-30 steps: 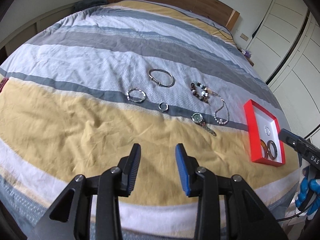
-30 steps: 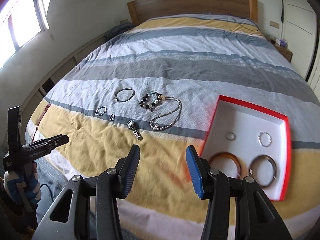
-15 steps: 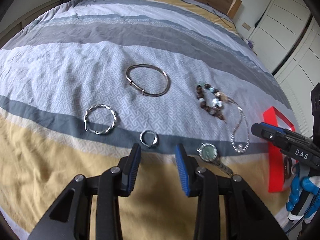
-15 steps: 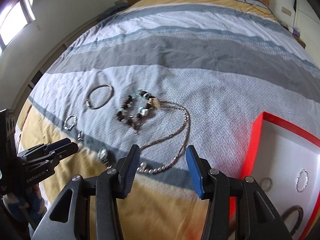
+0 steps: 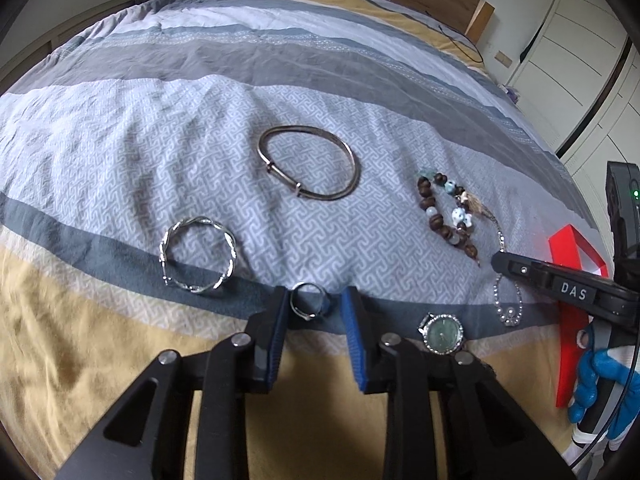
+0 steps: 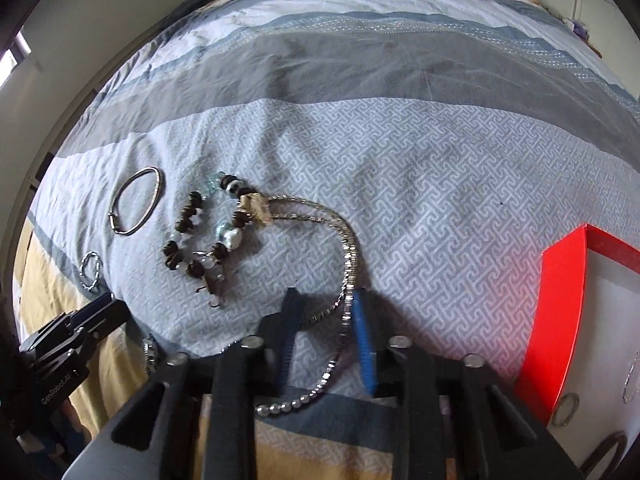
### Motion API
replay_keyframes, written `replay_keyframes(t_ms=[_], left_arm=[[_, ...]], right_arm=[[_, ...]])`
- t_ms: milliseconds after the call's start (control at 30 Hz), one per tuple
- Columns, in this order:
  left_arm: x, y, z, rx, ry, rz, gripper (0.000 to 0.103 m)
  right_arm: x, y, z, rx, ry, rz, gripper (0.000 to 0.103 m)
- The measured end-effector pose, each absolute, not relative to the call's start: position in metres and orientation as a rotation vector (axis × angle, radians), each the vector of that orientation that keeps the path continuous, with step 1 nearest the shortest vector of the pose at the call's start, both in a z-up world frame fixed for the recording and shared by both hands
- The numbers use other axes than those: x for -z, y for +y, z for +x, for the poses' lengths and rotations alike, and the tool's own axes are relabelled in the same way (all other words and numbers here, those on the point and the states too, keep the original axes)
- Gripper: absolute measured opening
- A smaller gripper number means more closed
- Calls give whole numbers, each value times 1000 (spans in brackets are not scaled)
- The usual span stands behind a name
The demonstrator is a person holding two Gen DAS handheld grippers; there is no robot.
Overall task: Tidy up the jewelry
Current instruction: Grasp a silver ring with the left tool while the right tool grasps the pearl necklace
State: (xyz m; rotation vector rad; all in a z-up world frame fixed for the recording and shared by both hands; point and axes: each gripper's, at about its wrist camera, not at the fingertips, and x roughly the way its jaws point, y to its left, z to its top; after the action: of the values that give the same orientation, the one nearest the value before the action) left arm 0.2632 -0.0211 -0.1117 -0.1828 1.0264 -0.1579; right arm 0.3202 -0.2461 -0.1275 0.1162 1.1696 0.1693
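Left tool (image 5: 314, 306) is down on the bed (image 5: 120, 128), jaws closing around a small ring (image 5: 309, 304) between the tips, not pinching yet. Right tool (image 6: 322, 312) is closing over the silver necklace (image 6: 347, 264), chain between its jaws. Red box (image 6: 560, 320) sits right of it.

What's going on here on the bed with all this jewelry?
A person is sorting jewelry laid out on a striped bedspread, with a gripper in each hand. The left gripper is closing around a small silver ring; the right gripper is closing on a silver chain necklace. A bangle, a twisted bracelet, a beaded bracelet and a watch lie loose. The red tray already holds a few rings.
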Motion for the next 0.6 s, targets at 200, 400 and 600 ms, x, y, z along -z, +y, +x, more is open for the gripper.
replay_keyframes(t_ms=[200, 400, 600], left_arm=[[109, -22, 261, 152, 1018, -166, 18], [100, -19, 251, 158, 1015, -160, 18], [78, -17, 233, 172, 990, -155, 18]], right_arm=[[123, -249, 316, -169, 1145, 109, 3], [104, -254, 297, -198, 1082, 121, 3], [71, -247, 277, -222, 1028, 95, 3]])
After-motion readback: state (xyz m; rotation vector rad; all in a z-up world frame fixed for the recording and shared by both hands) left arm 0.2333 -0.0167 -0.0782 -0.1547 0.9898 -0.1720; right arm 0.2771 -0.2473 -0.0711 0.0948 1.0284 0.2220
